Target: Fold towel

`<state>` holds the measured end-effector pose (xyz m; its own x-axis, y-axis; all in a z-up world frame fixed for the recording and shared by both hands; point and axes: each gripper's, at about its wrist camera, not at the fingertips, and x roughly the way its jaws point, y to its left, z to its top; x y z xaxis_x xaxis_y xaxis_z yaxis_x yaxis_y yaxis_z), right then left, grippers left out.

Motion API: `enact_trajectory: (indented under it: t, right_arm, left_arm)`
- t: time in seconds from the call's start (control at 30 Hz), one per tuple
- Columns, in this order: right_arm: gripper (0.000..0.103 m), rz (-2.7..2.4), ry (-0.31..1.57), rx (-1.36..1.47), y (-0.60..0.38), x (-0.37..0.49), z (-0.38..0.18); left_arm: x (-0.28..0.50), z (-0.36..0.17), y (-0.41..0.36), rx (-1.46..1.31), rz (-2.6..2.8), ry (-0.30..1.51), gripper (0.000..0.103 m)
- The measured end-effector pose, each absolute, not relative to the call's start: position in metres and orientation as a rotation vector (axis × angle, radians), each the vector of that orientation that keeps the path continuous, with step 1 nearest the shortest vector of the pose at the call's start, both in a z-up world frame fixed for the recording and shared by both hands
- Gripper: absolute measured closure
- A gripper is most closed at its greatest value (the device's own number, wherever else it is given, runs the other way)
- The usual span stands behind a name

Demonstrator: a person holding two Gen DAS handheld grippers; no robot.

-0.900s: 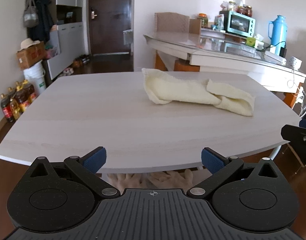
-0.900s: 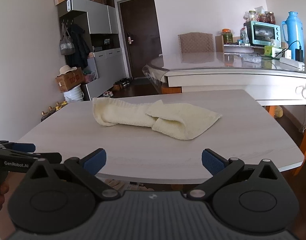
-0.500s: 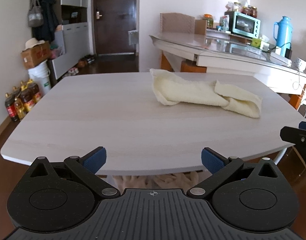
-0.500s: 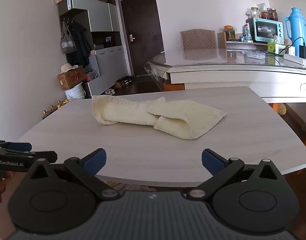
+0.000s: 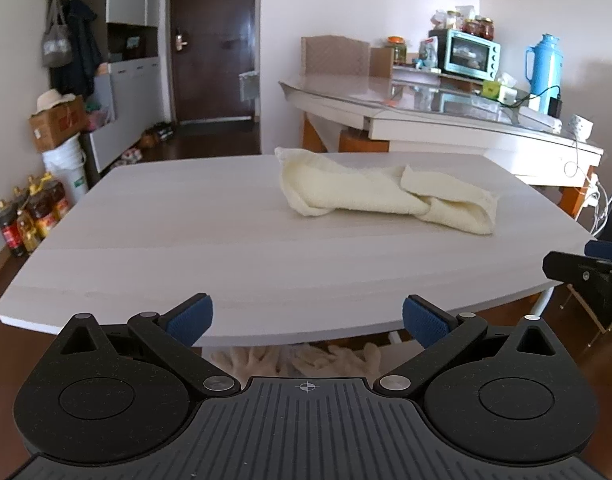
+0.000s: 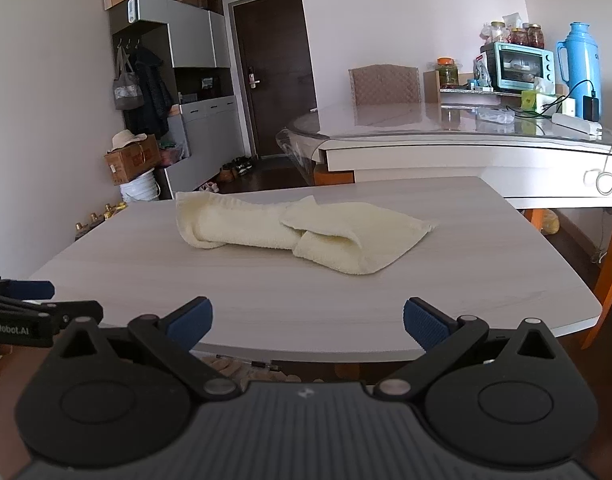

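Basically unstarted. Left wrist view: left hand-held gripper [image 5: 308, 316] spread wide, empty, short of the surface [image 5: 185, 240]; cream towel [image 5: 386, 200] crumpled mid-surface. Right wrist view: right hand-held gripper [image 6: 308, 316] likewise wide, empty; towel [image 6: 306, 228] untouched, all folding left.

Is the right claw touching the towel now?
Apart. The right wrist view shows bare table between the open right claw and towel.
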<state>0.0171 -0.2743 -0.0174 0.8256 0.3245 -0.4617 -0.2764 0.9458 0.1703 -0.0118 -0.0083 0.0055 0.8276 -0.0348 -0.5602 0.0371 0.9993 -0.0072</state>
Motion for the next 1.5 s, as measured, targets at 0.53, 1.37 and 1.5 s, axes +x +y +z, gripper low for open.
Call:
enact_trajectory:
  t: [0.53, 1.37, 1.5]
  right_arm:
    - [0.000, 0.314, 0.490, 0.123, -0.281, 0.016, -0.020]
    - [0.000, 0.333, 0.494, 0.113, -0.275, 0.018, -0.026]
    - [0.000, 0.333, 0.495, 0.114, -0.275, 0.018, -0.025]
  left_arm:
    - [-0.017, 0.014, -0.013, 0.022, -0.054, 0.567, 0.000]
    - [-0.014, -0.003, -0.004, -0.007, -0.037, 0.589, 0.000]
    - [-0.014, -0.002, -0.004, -0.009, -0.032, 0.589, 0.000]
